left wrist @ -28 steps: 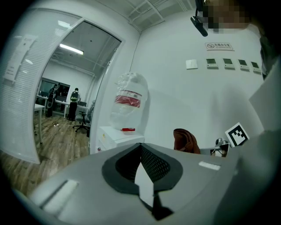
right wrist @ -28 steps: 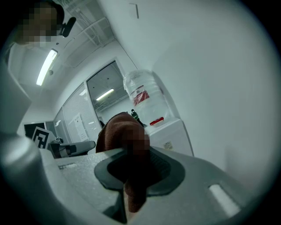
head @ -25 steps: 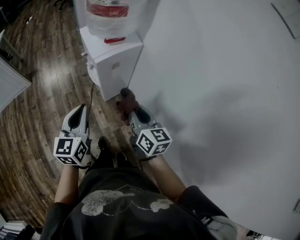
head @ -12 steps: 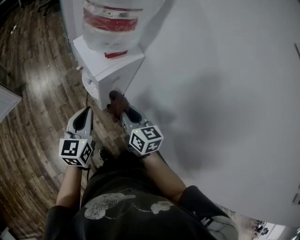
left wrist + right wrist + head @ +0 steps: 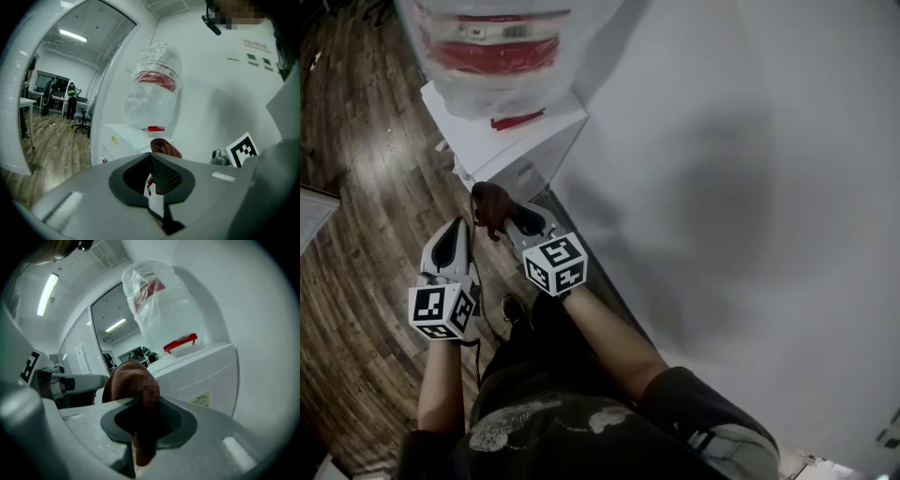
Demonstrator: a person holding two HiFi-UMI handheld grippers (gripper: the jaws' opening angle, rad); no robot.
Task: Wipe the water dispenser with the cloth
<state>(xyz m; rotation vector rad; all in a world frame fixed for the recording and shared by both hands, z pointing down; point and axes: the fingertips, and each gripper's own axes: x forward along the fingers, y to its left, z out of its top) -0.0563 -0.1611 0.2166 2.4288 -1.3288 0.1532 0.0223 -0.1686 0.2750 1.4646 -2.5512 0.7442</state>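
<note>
Your head cam looks fwd & steeply down from above your shoulders: floor (image 5: 356,234) at left, wall (image 5: 750,187) at right, water dispenser (image 5: 520,141) near the top edge. The left gripper (image 5: 456,231) cam rides just behind its jaws and faces fwd & up at the water dispenser's front corner, w/ the bottle (image 5: 154,89) above (open room far off at left). The right gripper (image 5: 508,221) cam sits likewise, very close in, tilted up along the side next to the wall. All 3 views share water dispenser, bottle & cloth (image 5: 490,204). Each gripper cam also catches the other gripper at its edge.
</note>
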